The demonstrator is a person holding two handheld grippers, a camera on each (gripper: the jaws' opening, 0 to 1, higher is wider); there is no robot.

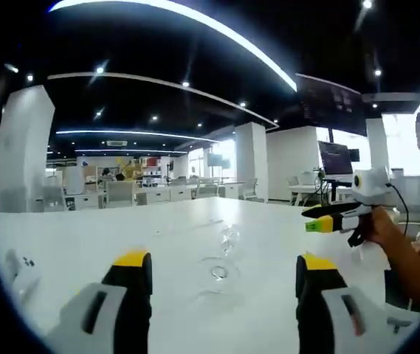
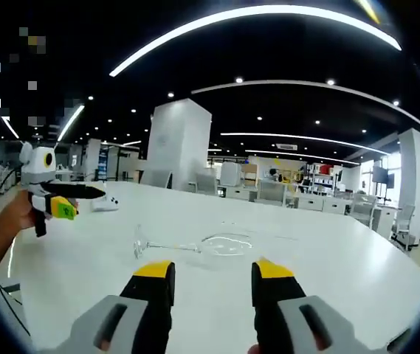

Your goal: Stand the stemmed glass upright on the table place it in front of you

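The clear stemmed glass (image 1: 223, 254) lying on the white bench (image 1: 84, 236) is faint against the surface in the left gripper view, its stem barely traceable and its bowl's outline lost in glare. In the right gripper view, the glass's bowl (image 2: 226, 243) blurs into the bench top. The person's hand (image 1: 387, 228) is cut off at the right edge of the left gripper view. Desks and chairs in the far room are too small to make out.
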